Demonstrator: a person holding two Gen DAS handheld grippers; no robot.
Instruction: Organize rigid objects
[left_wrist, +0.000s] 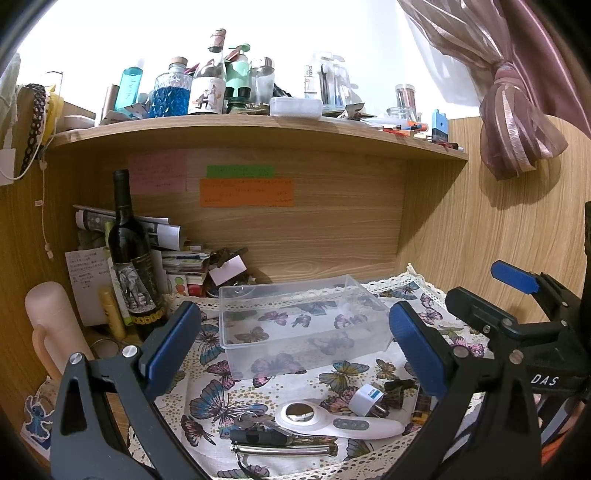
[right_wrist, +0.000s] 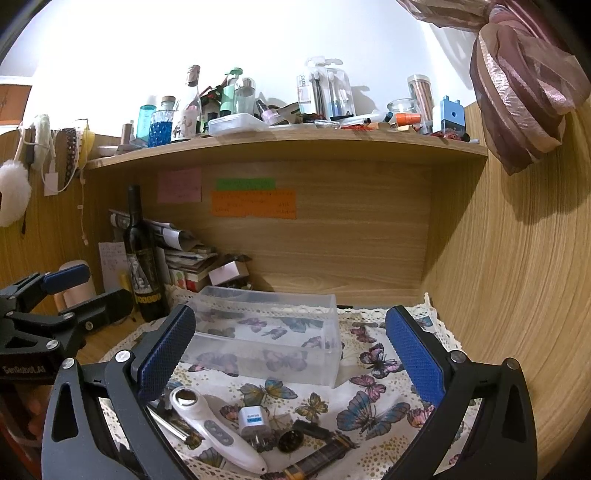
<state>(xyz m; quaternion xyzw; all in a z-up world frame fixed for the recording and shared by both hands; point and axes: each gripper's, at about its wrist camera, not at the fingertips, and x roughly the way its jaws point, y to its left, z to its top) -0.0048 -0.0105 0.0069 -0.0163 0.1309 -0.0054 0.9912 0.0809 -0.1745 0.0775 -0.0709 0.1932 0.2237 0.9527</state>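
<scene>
A clear plastic box (left_wrist: 301, 325) (right_wrist: 266, 332) stands empty on a butterfly-print cloth (left_wrist: 221, 369) (right_wrist: 373, 402). In front of it lie a white handheld device with a round metal head (left_wrist: 332, 419) (right_wrist: 216, 430), a white plug adapter (left_wrist: 365, 398) (right_wrist: 253, 421), keys with a black fob (left_wrist: 255, 430), a metal bar (left_wrist: 280, 449) and a wristwatch (right_wrist: 314, 443). My left gripper (left_wrist: 295, 354) is open and empty, above these items. My right gripper (right_wrist: 290, 365) is open and empty, above the same items. Each gripper shows at the edge of the other's view.
A dark wine bottle (left_wrist: 133, 258) (right_wrist: 142, 258), papers and a pink bottle (left_wrist: 51, 325) crowd the left corner. A wooden shelf (left_wrist: 258, 129) overhead is full of bottles and jars. A wooden wall (right_wrist: 517, 295) and a curtain (left_wrist: 517, 110) stand on the right.
</scene>
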